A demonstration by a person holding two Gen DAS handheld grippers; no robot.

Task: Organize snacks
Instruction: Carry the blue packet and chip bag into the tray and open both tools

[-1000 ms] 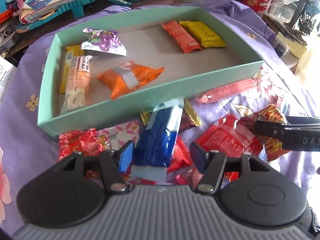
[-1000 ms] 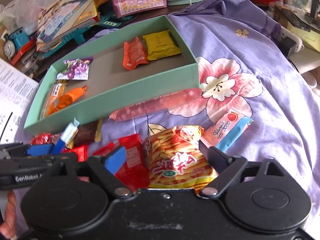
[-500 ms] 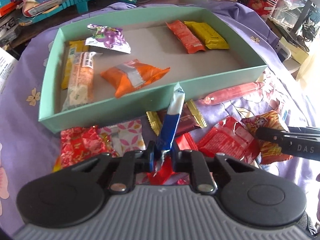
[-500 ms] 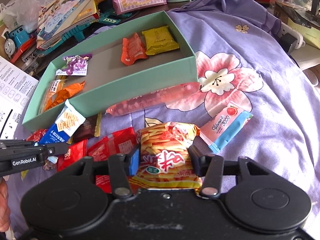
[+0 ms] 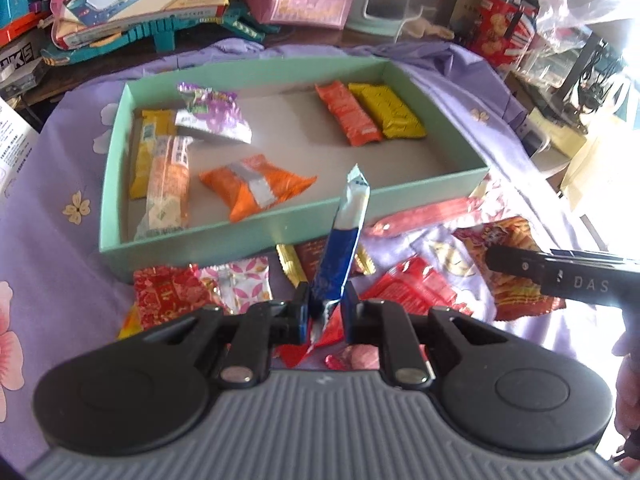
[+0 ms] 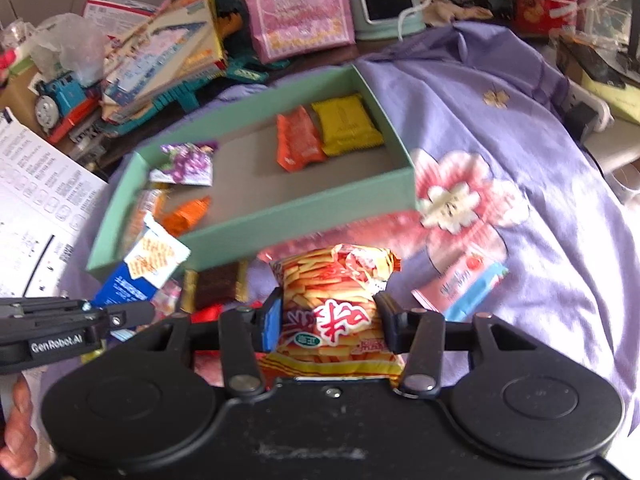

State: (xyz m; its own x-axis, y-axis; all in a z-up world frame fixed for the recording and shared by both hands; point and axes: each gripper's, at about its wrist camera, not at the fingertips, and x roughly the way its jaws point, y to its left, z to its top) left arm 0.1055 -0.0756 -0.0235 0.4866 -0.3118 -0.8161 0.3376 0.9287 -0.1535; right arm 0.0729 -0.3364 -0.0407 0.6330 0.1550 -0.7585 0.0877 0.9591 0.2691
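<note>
"GenRobot.AI" reads along the left gripper (image 5: 325,312), clamped on the blue-and-white snack bar (image 5: 342,248) rising toward the green box (image 5: 256,236), while the right gripper (image 6: 326,322), marked "DAS", squeezes the fries packet (image 6: 332,300) just near of that box.

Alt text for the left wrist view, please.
The left tongs pinch a blue-and-white snack packet upright before a mint-green box holding six snacks. More packets lie loose on the purple floral cloth; the right tongs enter from the right.
</note>
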